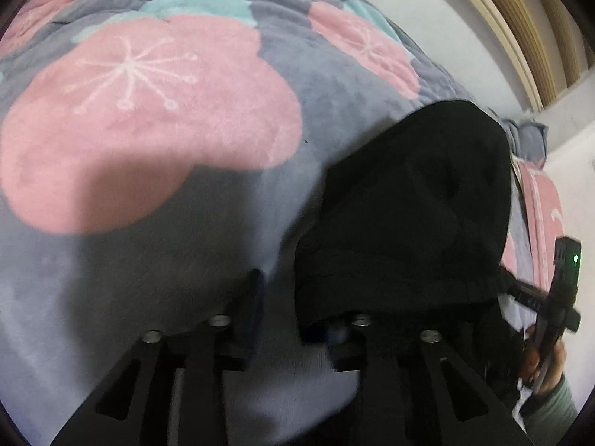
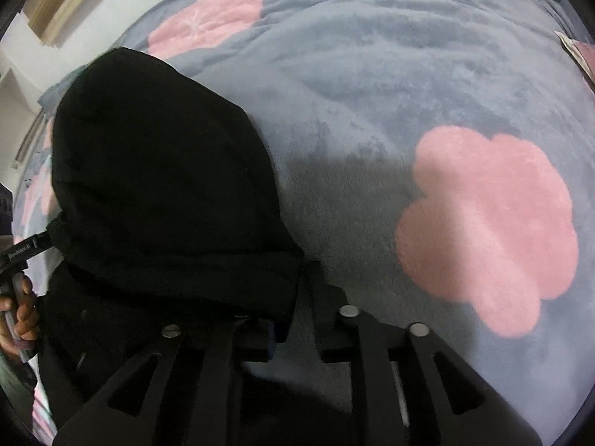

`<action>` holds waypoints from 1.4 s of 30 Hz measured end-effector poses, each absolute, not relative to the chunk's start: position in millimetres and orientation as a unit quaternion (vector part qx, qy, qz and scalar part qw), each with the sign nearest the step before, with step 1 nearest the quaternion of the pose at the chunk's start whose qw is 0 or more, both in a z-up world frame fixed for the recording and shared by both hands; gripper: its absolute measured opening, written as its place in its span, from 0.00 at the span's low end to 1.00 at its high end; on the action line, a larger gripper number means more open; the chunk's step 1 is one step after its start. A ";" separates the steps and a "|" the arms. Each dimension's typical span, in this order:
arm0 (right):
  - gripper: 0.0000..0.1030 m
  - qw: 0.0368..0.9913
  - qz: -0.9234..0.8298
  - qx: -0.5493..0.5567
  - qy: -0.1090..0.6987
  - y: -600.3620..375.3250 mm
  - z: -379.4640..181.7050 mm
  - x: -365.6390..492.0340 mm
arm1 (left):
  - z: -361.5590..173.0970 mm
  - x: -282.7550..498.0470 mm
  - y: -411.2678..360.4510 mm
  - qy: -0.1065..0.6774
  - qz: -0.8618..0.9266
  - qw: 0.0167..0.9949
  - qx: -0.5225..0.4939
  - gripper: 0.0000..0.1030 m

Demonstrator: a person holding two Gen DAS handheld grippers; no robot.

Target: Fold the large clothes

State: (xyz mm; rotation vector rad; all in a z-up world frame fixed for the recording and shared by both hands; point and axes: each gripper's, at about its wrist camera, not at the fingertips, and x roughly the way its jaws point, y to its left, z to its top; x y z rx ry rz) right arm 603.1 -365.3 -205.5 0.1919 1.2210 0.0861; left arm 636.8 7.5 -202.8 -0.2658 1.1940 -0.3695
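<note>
Two grippers w/ one black garment (image 2: 163, 171) bunched btwn them, draped on a grey fleece blanket (image 2: 372, 93) w/ pink flowers, on a bed. Left gripper (image 1: 293, 316) fingers spread apart, cloth hangs over the right-hand one; right gripper (image 2: 293, 308) same, cloth over its left finger. Real grip? can't tell. White lettering on left gripper's body (image 2: 22, 251), too blurry to read.

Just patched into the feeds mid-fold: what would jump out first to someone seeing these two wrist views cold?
The black garment dominates, a dark mound bunched on the bed, left of centre in the right wrist view and lower right in the left one. Under it spreads a grey fleece blanket with big pink flowers. Both grippers, left and right, have their jaws apart at the garment's near edge.
</note>
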 end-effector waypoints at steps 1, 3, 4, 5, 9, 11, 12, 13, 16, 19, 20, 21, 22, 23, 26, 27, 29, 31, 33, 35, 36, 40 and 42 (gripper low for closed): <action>0.38 0.816 0.039 0.085 0.571 -368.3 -198.3 598.8 | -195.2 629.7 11.0 0.557 -0.171 0.804 -0.115 0.42; 0.46 0.823 0.038 0.072 0.562 -373.9 -180.1 585.5 | -177.6 609.3 18.5 0.549 -0.179 0.810 -0.105 0.45; 0.47 0.827 0.045 0.072 0.556 -376.8 -170.4 578.3 | -164.5 601.0 23.4 0.539 -0.188 0.814 -0.105 0.45; 0.47 0.830 0.051 0.072 0.551 -379.3 -160.1 571.9 | -157.0 596.5 24.5 0.531 -0.192 0.818 -0.104 0.46; 0.48 0.852 0.059 0.054 0.518 -377.6 -114.5 567.8 | -109.1 588.3 19.1 0.484 -0.210 0.845 -0.090 0.48; 0.49 0.863 0.082 0.060 0.495 -365.4 -91.4 585.5 | -88.9 599.4 3.7 0.460 -0.221 0.855 -0.089 0.49; 0.49 0.867 0.096 0.059 0.485 -355.0 -83.0 597.5 | -82.8 608.6 -6.6 0.451 -0.233 0.857 -0.091 0.50; 0.49 0.873 0.115 0.045 0.472 -332.9 -76.7 626.9 | -79.5 617.7 -17.9 0.443 -0.239 0.859 -0.092 0.51; 0.49 0.873 0.139 0.035 0.467 -309.5 -82.6 656.5 | -97.5 644.9 -45.5 0.456 -0.240 0.852 -0.097 0.51; 0.49 0.860 0.157 0.013 0.485 -273.8 -111.5 690.3 | -136.3 662.2 -59.4 0.483 -0.226 0.840 -0.098 0.51; 0.49 0.855 0.156 0.005 0.494 -265.5 -125.6 700.2 | -148.1 664.4 -61.1 0.490 -0.216 0.839 -0.093 0.51; 0.49 0.849 0.150 -0.003 0.507 -261.7 -143.5 711.7 | -158.2 665.4 -63.8 0.497 -0.205 0.839 -0.089 0.51; 0.49 0.842 0.145 -0.006 0.520 -257.0 -161.1 710.9 | -172.2 666.5 -61.6 0.507 -0.193 0.836 -0.084 0.51; 0.49 0.835 0.144 -0.003 0.532 -257.9 -180.4 706.7 | -185.3 666.3 -58.6 0.514 -0.187 0.833 -0.083 0.51; 0.48 0.830 0.145 0.013 0.538 -265.2 -210.7 700.8 | -197.0 660.7 -54.5 0.507 -0.192 0.837 -0.077 0.51; 0.48 0.833 0.145 0.015 0.534 -266.4 -212.5 696.9 | -195.7 660.0 -55.9 0.507 -0.191 0.838 -0.070 0.51; 0.48 0.830 0.145 0.016 0.539 -268.7 -209.1 694.9 | -189.4 661.6 -57.8 0.509 -0.189 0.837 -0.063 0.51; 0.48 0.828 0.145 0.011 0.541 -272.3 -193.3 688.7 | -175.1 657.8 -53.5 0.504 -0.199 0.838 -0.069 0.51; 0.49 0.837 0.159 0.005 0.523 -276.6 -162.8 672.9 | -153.8 647.6 -46.9 0.486 -0.218 0.842 -0.080 0.51; 0.49 0.847 0.170 -0.006 0.504 -285.3 -133.6 648.5 | -132.4 636.3 -43.4 0.465 -0.241 0.848 -0.087 0.51; 0.49 0.851 0.172 -0.012 0.496 -291.1 -123.2 635.9 | -123.4 630.1 -42.1 0.455 -0.246 0.851 -0.084 0.51; 0.49 0.847 0.164 -0.021 0.506 -313.1 -118.7 606.6 | -121.8 623.4 -44.2 0.458 -0.255 0.848 -0.076 0.51; 0.48 0.835 0.153 -0.025 0.528 -320.0 -137.9 605.5 | -142.5 631.9 -48.3 0.486 -0.238 0.837 -0.078 0.51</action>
